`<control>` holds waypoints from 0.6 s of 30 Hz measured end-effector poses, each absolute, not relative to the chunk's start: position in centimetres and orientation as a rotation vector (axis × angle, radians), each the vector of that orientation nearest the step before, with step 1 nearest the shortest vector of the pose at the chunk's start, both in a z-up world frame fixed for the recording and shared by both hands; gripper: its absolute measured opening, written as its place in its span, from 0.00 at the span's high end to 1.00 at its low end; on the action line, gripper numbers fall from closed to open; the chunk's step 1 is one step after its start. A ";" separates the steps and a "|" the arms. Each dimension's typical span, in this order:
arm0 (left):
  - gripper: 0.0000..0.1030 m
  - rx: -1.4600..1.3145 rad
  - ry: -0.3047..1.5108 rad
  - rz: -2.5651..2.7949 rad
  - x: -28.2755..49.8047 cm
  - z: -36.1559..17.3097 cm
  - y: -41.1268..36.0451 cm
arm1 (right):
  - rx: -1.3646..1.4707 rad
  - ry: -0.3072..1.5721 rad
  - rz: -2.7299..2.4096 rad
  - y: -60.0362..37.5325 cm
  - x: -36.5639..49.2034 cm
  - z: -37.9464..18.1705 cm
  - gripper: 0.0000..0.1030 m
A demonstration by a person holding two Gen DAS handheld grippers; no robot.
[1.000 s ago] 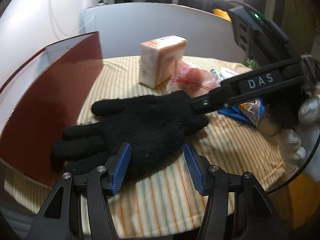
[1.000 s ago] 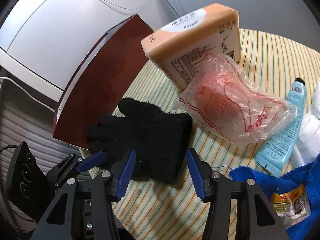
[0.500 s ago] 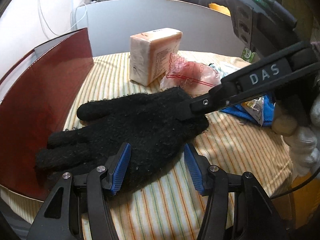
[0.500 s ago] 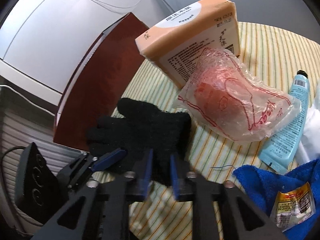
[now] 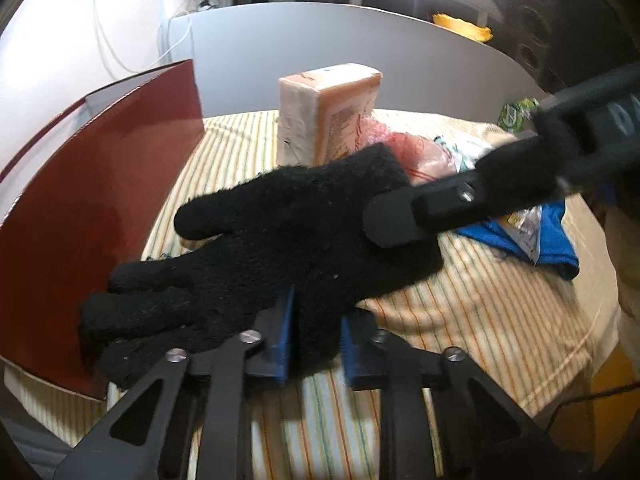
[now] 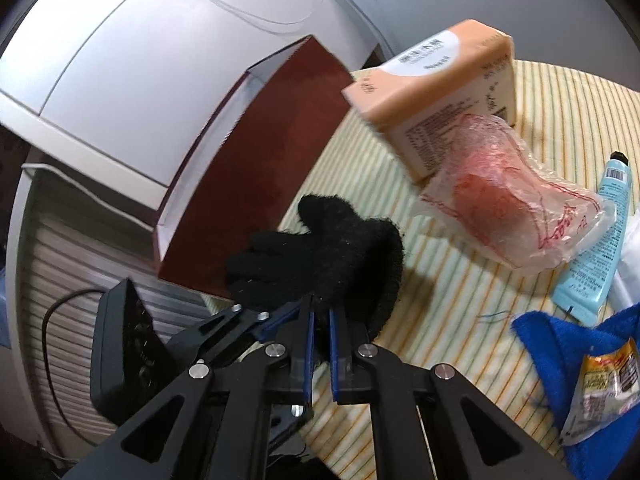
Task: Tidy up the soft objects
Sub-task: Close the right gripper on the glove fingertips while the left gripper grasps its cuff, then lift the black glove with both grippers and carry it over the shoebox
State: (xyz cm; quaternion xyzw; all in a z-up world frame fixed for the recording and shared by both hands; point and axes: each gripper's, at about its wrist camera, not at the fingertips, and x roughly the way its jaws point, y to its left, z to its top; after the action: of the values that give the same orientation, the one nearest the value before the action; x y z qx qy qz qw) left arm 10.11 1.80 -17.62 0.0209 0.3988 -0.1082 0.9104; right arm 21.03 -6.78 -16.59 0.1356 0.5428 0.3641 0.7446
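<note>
Both grippers, left gripper [image 5: 314, 344] and right gripper [image 6: 319, 346], pinched the black glove [image 5: 280, 236] just above the striped tablecloth [image 5: 460, 312] beside the red box [image 5: 92, 208]; uneven pulling could've slipped the knit free.

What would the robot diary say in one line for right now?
left gripper: shut on black glove | right gripper: shut on glove cuff | glove: lifted beside red box

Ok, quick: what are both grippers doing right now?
Left gripper: shut on the black glove.
Right gripper: shut on the same glove, at its cuff.
</note>
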 end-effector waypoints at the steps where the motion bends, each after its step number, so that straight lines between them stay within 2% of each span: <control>1: 0.88 0.034 0.815 -0.221 9.9 -17.3 2.0 | 0.295 1.185 0.808 -6.5 20.6 -16.3 0.94; 18: 0.91 -0.051 0.584 -0.218 5.7 -8.3 4.6 | 0.229 0.950 0.922 -4.5 14.6 -6.8 0.94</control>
State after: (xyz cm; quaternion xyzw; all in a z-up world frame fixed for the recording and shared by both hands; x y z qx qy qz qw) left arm 5.69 4.60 -8.29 -0.0251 0.2873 -0.1070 0.9515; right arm 14.60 -4.51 -6.83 0.1062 0.4401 0.4269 0.7828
